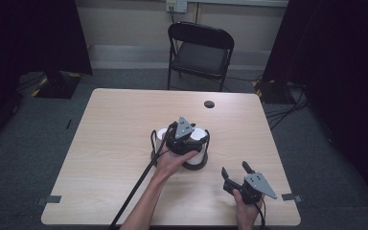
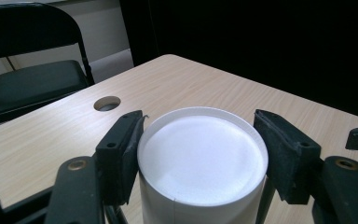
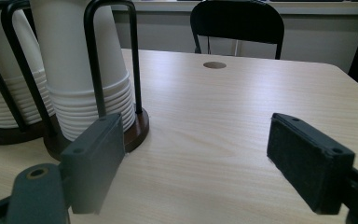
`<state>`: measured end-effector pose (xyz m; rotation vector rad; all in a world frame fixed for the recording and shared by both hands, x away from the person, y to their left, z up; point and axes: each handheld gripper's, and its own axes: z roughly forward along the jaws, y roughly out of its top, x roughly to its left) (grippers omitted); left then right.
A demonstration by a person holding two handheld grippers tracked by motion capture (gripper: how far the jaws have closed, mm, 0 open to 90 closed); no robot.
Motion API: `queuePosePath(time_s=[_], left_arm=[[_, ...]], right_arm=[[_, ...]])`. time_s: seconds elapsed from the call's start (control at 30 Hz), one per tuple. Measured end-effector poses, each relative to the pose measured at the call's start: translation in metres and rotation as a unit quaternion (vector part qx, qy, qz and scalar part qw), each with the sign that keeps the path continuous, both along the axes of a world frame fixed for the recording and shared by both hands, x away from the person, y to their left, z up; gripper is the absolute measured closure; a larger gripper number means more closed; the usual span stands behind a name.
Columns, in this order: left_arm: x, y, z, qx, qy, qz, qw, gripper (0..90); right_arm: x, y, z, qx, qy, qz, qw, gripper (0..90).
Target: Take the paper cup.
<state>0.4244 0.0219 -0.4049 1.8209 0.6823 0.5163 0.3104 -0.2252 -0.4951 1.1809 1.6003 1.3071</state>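
Two stacks of upturned white paper cups stand in black wire holders on dark round bases [image 1: 195, 164] at the table's middle. My left gripper [image 1: 184, 136] reaches over the right stack; in the left gripper view its pads [image 2: 121, 154] sit against both sides of the top cup [image 2: 203, 161], shut on it. My right gripper [image 1: 234, 167] rests near the front right of the table, open, with bare table between its pads [image 3: 98, 158]. In the right gripper view the nearer cup stack [image 3: 81, 70] and the farther one [image 3: 4, 84] rise to the left behind wire hoops [image 3: 133, 56].
A black folding chair [image 1: 201, 50] stands beyond the far edge of the wooden table [image 1: 120, 120]. A round cable hole [image 1: 209, 104] lies near that edge. Black curtains hang on both sides. A cable trails from the left gripper toward the front edge.
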Motion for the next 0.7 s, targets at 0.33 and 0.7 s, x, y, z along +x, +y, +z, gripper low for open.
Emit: queuePosePath(time_s=[0.33, 0.7], left_arm=[[-0.003, 0.005, 0.008, -0.025, -0.010, 0.000, 0.9996, 35.6], [-0.005, 0.010, 0.013, -0.050, -0.016, 0.000, 0.9986, 35.7]], right_arm=[[0.000, 0.000, 0.000, -0.002, 0.002, 0.001, 1.0000, 18.4], [0.000, 0.000, 0.000, -0.002, 0.003, 0.001, 1.0000, 18.3]])
